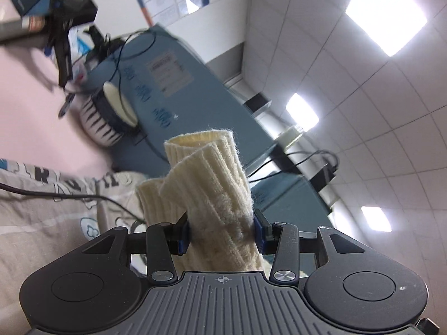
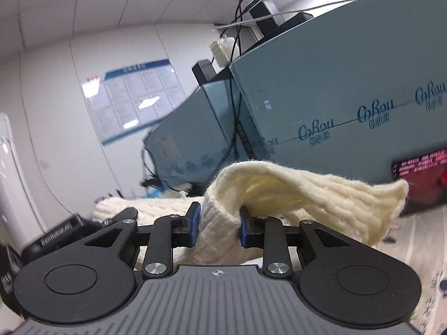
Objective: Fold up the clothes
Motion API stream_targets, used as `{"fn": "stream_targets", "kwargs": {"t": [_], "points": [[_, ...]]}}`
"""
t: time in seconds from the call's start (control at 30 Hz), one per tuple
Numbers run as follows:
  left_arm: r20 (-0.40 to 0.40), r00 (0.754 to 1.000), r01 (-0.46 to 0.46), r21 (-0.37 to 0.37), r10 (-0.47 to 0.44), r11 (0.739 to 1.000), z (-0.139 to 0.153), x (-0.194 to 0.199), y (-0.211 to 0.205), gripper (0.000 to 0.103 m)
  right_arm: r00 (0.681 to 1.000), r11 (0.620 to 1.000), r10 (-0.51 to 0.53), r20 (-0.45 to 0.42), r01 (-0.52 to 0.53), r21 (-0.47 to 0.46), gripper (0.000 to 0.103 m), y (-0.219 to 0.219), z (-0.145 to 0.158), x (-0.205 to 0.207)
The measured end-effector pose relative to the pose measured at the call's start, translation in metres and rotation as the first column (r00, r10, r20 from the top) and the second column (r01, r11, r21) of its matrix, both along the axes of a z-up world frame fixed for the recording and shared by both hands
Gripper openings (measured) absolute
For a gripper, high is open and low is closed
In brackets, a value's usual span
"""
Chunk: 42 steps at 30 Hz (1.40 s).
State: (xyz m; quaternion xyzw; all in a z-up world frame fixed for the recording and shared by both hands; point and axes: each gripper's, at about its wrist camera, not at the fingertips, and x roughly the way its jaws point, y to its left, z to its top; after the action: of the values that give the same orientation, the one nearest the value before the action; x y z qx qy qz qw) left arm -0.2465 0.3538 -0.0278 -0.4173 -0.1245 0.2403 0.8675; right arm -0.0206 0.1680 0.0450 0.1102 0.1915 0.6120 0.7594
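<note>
A cream ribbed knit sweater is held up in the air by both grippers. My left gripper is shut on a bunched ribbed part that stands up past the fingers, likely a cuff or hem. My right gripper is shut on another ribbed edge of the sweater, which flops to the right. More of the knit lies behind the right gripper at the left. Both cameras point upward toward the ceiling, so the rest of the garment is hidden.
Large blue-grey cartons with cables stand close ahead. A patterned grey bedsheet and a pink surface lie at the left. A black-and-white striped round object leans by the cartons. A dark screen is at the right.
</note>
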Motion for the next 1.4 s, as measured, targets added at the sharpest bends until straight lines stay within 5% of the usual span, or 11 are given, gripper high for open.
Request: {"fn": "stream_targets", "kwargs": {"t": [0.27,0.37,0.43,0.6,0.77,0.93,1.07,1.13,1.23,1.33,1.4], "points": [[-0.245,0.97,-0.017,-0.021,0.011,1.0,-0.012,0.025,0.014,0.042,0.995,0.982,-0.034,-0.091,0.016,-0.189,0.026,0.019,-0.039,0.015],[-0.297,0.954,-0.052,-0.045,0.036,0.998,-0.017,0.028,0.022,0.043,0.99,0.977,-0.03,-0.141,-0.001,-0.214,0.045,0.011,-0.041,0.015],[-0.31,0.95,-0.053,-0.053,0.034,0.997,-0.018,0.031,0.03,0.043,0.98,0.976,-0.038,-0.195,-0.005,-0.217,0.078,-0.003,-0.041,0.016],[-0.348,0.937,-0.062,-0.046,0.042,0.997,-0.018,0.038,0.035,0.046,0.894,0.981,-0.098,-0.438,0.014,-0.191,0.083,-0.042,-0.054,0.04],[-0.343,0.939,-0.054,-0.063,0.029,0.997,-0.019,0.033,0.035,0.052,0.799,0.994,-0.109,-0.592,0.102,-0.045,0.091,-0.055,-0.058,0.063],[-0.379,0.925,-0.032,-0.025,0.02,0.999,-0.015,0.036,0.027,0.073,0.785,0.978,-0.202,-0.586,0.198,-0.071,0.091,-0.049,-0.057,0.069],[-0.426,0.904,-0.023,-0.002,0.021,1.0,-0.014,0.042,0.024,0.068,0.826,0.953,-0.298,-0.478,0.282,-0.107,0.078,-0.036,-0.054,0.064],[-0.424,0.905,-0.021,-0.003,0.018,1.0,-0.015,0.042,0.024,0.061,0.859,0.94,-0.339,-0.384,0.32,-0.114,0.054,-0.029,-0.05,0.061],[-0.417,0.909,-0.017,-0.001,0.015,1.0,-0.015,0.041,0.024,0.059,0.888,0.934,-0.357,-0.289,0.345,-0.092,0.038,-0.02,-0.049,0.059],[-0.411,0.912,-0.013,-0.013,0.006,1.0,-0.017,0.041,0.026,0.059,0.903,0.942,-0.334,-0.271,0.33,-0.059,0.031,-0.014,-0.049,0.06],[-0.405,0.914,-0.01,-0.03,-0.003,1.0,-0.018,0.04,0.029,0.059,0.895,0.945,-0.325,-0.304,0.317,-0.076,0.036,-0.016,-0.05,0.061]]}}
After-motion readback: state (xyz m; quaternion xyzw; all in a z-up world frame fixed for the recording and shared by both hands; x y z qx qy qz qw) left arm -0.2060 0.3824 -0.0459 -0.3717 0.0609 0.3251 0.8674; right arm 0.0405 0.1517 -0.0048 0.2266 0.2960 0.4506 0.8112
